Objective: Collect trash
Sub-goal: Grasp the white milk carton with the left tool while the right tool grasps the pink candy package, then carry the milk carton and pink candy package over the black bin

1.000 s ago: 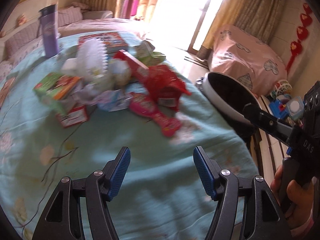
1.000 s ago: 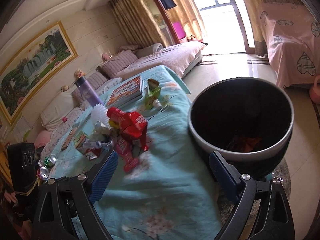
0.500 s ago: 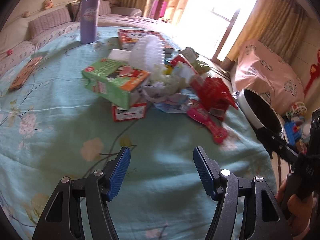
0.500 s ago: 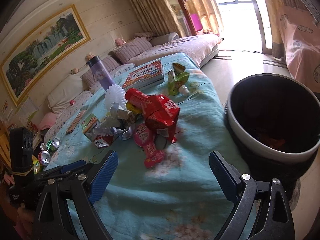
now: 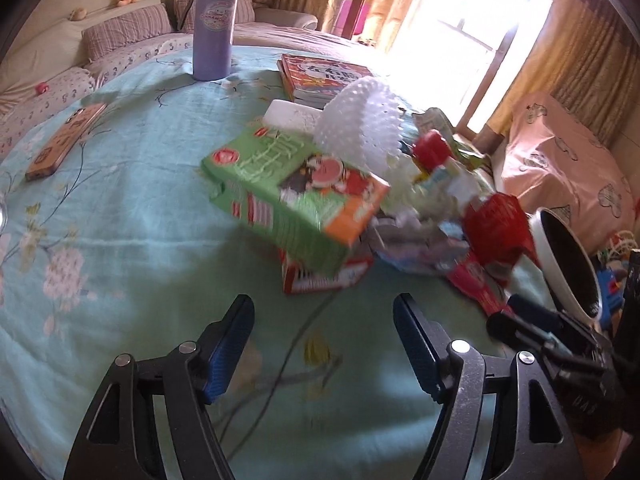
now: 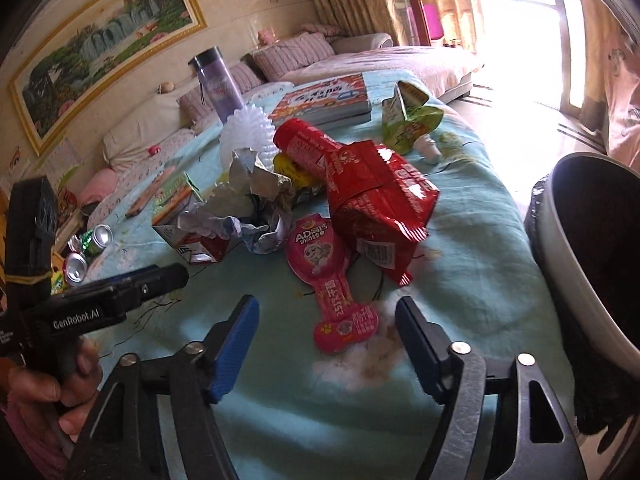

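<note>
A heap of trash lies on the teal cloth-covered table. In the left wrist view my left gripper is open and empty, just short of a green and orange carton lying on a small red and white box. In the right wrist view my right gripper is open and empty over a pink wrapper, with a red snack bag and crumpled paper behind. The black bin with a white rim stands at the right; it also shows in the left wrist view.
A purple tumbler, a stack of books, a white spiky ball and a phone lie on the table. A green pouch and drink cans are there too. Sofas stand behind.
Both grippers have moved closer to the trash heap. The left now faces the green carton; the right is over the pink wrapper. Both stayed open.
</note>
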Available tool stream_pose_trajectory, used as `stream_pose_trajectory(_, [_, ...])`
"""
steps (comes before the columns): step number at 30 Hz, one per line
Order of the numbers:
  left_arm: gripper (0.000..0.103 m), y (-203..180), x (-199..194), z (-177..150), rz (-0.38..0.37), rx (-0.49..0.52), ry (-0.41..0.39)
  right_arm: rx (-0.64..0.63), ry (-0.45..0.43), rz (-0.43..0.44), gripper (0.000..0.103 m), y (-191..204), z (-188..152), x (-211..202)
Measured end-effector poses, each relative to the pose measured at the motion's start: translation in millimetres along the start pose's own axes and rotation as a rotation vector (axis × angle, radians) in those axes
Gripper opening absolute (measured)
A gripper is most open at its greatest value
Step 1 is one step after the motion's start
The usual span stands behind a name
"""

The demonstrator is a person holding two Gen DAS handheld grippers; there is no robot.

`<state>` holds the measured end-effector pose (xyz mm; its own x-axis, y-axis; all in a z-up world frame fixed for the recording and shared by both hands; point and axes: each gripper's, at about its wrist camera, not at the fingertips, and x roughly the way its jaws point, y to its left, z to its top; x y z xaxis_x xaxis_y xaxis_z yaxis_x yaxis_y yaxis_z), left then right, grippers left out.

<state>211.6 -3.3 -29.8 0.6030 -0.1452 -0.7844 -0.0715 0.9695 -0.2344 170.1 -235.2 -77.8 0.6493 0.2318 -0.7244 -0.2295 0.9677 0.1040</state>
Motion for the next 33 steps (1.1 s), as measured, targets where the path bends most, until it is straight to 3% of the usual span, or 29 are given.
stream_pose_trajectory(5, [0.071,-3,24,12,0.069,-0.013,0.002,-0.035,0.026,-0.026,0.059,5,9,15])
stream_pose_trajectory(6, [0.071,-3,28,13,0.084,-0.012,-0.005,-0.041,0.028,-0.034,0.055,6,10,16])
stream_pose_trajectory(7, [0.062,-4,28,13,0.089,-0.008,-0.012,-0.048,0.03,-0.05,0.046,7,11,18])
stream_pose_trajectory(8, [0.049,-5,28,13,0.076,-0.002,-0.016,-0.052,0.031,-0.066,0.039,7,11,18])
stream_pose_trajectory(9, [0.048,-5,27,12,0.063,-0.001,-0.012,-0.052,0.032,-0.067,0.024,7,10,18])
stream_pose_trajectory(16, [0.047,13,-4,5,-0.083,-0.032,-0.052,-0.043,-0.001,-0.042,0.006,10,7,5])
stream_pose_trajectory(21, [0.047,20,-27,-11,-0.102,0.002,-0.067,-0.042,-0.005,-0.021,0.004,17,5,-4])
stream_pose_trajectory(29, [0.048,24,-27,-31,-0.099,0.026,-0.001,-0.016,0.063,0.002,0.023,18,10,16])
stream_pose_trajectory(31, [0.049,25,-21,-28,-0.074,0.034,0.008,-0.039,0.062,0.0,0.036,23,13,22])
stream_pose_trajectory(33, [0.05,22,-18,-25,-0.062,0.04,0.012,-0.066,0.061,-0.026,0.037,27,16,26])
